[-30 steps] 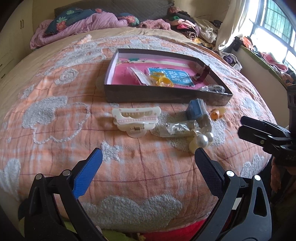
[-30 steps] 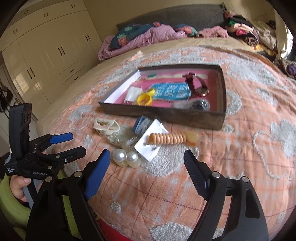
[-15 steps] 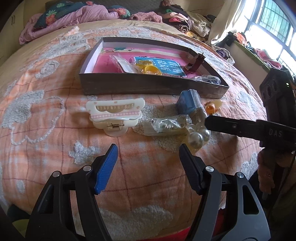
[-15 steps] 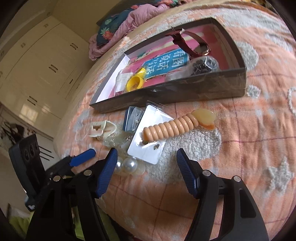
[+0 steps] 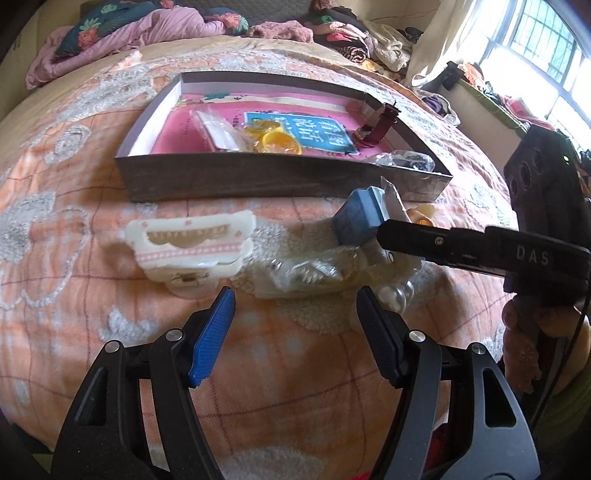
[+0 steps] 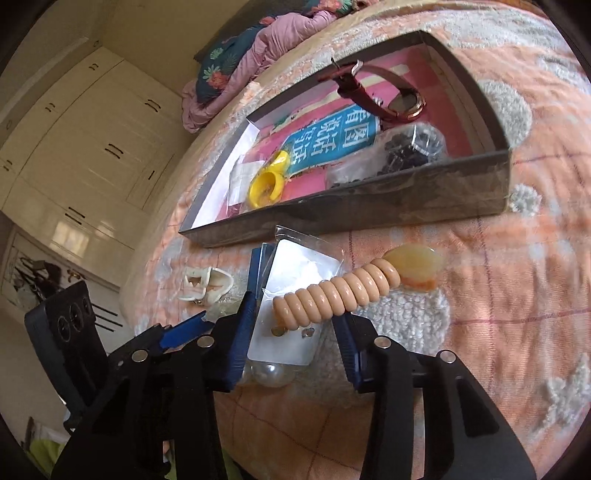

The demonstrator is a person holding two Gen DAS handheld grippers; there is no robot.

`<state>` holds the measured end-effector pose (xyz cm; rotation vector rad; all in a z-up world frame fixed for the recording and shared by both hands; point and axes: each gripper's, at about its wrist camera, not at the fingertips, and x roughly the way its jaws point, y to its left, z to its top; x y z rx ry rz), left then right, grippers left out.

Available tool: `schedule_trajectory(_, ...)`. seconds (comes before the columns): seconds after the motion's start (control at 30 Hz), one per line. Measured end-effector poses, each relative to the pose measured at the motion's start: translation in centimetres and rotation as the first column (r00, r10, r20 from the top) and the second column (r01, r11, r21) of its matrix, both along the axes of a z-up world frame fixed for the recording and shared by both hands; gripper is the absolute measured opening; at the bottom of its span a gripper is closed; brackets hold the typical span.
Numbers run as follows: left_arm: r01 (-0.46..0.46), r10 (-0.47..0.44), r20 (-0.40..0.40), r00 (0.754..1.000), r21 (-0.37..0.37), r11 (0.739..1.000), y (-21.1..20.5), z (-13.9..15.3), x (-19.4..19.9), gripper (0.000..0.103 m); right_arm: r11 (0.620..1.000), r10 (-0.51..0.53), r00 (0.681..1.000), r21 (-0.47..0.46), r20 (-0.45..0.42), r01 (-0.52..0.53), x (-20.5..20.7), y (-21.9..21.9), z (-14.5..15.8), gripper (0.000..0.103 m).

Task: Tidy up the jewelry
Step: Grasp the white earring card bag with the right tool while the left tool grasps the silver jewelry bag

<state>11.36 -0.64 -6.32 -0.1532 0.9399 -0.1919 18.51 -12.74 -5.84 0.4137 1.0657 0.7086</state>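
Between your right gripper's point(image 6: 293, 325) spread fingers lies the near end of the beaded bracelet point(image 6: 338, 291), resting on a white card point(image 6: 295, 299) before the box point(image 6: 369, 206). Lower squarely so you pinch only beads, not the card. Your left gripper point(image 5: 295, 314) hovers spread near the hair claw point(image 5: 192, 245).

Orange plaid blanket point(image 5: 92, 306) with fleecy cloud patches covers bed. Crumpled pink bedding point(image 5: 122, 33) at headboard. White wardrobe point(image 6: 77, 155) beside bed.

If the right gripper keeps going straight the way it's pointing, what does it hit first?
Most likely the peach-coloured ribbed coil bracelet, lying on a white card in a clear packet. Its near end sits just ahead of the open right gripper, though depth is hard to judge.
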Motion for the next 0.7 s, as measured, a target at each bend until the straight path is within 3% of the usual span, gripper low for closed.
schedule_trajectory(0.5, 0.003, -0.003, 0.008, 1.0, -0.026, 1.0, -1.1, -0.3, 1.9, 0.06, 0.996, 0.01, 0.984, -0.086, 0.178, 0.005, -1.8, -1.4, 2.4, 0.038)
schedule_trajectory(0.6, -0.003, 0.004, 0.006, 1.0, -0.038, 0.999, -0.9, -0.4, 2.2, 0.049, 0.996, 0.016, 0.981, -0.09, 0.194, 0.002, -2.1, -1.4, 2.7, 0.038)
schedule_trajectory(0.7, -0.003, 0.003, 0.003, 1.0, -0.04, 0.999, -0.8, -0.5, 2.3, 0.047, 0.996, 0.018, 0.978, -0.093, 0.206, 0.002, -2.3, -1.2, 2.9, 0.038)
